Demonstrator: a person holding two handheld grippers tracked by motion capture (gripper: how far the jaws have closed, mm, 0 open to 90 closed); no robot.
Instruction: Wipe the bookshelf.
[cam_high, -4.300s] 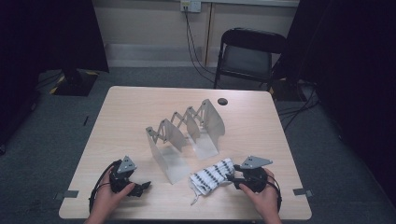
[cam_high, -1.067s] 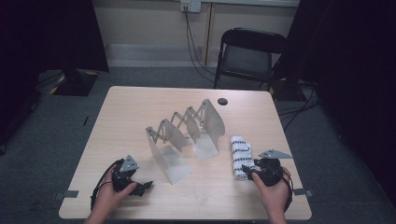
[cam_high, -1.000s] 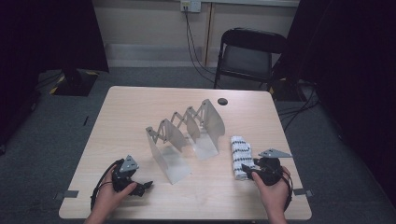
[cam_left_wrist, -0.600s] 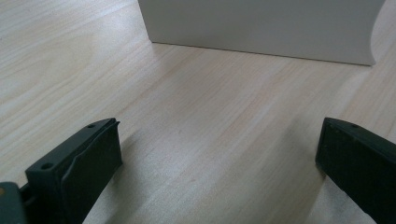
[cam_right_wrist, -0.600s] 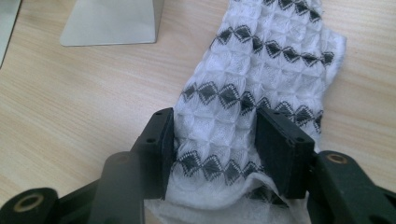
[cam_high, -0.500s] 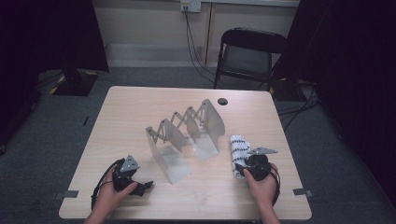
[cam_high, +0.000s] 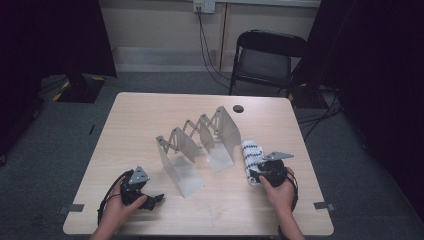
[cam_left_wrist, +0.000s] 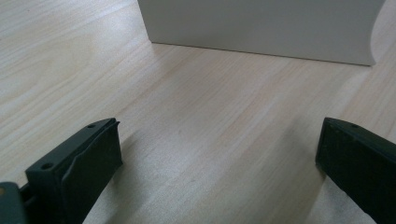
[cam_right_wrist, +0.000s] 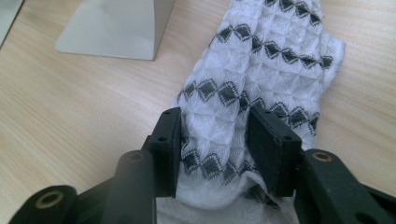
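**Soft cloth pinched at its near end, right of the rack**

The cloth (cam_high: 251, 159), white with rows of dark diamonds, lies folded into a long strip on the counter (cam_high: 150, 115), at about four o'clock from the folding metal rack (cam_high: 200, 142) and just beside its right-hand panel. The right tongs (cam_right_wrist: 218, 140) have just been closing and now pinch the fabric at the strip's near end; in the right gripper view the weave bunches up between the two jaws. The left tongs (cam_left_wrist: 210, 163) stand wide over bare wood near the rack's front panel, holding nothing.

The cloth looks light, limp and textured, so it should not slip, but it will sag and unfold if lifted by one end. A grip through all layers at the folded edge seems best, or a second hold at the far end, at twelve o'clock. Nothing about it looks fragile.
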